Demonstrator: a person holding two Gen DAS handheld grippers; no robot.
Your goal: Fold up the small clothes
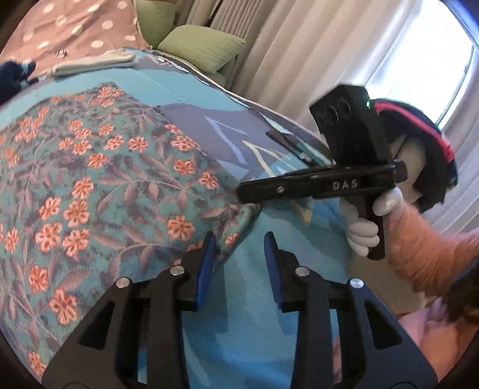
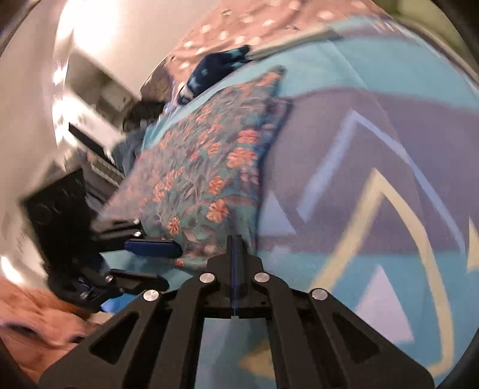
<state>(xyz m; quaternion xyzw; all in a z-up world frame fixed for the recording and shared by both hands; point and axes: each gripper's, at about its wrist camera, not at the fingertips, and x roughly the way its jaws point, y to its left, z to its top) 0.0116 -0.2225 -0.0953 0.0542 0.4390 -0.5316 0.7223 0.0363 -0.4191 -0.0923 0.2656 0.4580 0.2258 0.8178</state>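
Note:
A teal garment with orange flowers [image 1: 98, 179] lies spread flat on the bed, filling the left of the left wrist view. Its near right corner [image 1: 239, 221] puckers upward. My right gripper [image 1: 241, 191] comes in from the right, held by a white-gloved hand [image 1: 362, 236], and is shut on the garment's edge at that corner. In the right wrist view its fingers [image 2: 235, 239] meet tightly over the corner of the garment [image 2: 203, 179]. My left gripper [image 1: 239, 254] hovers open just beside the same corner, with only bedspread between its blue pads [image 1: 206, 260]. The left gripper [image 2: 172, 266] shows at lower left.
The bedspread [image 1: 269, 299] is teal with purple and yellow shapes. A folded pale item [image 1: 92, 64] and a dark blue garment [image 1: 15, 74] lie at the far side near a dotted pillow [image 1: 74, 27]. A green cushion [image 1: 203, 48] and curtains [image 1: 299, 59] stand beyond the bed's edge.

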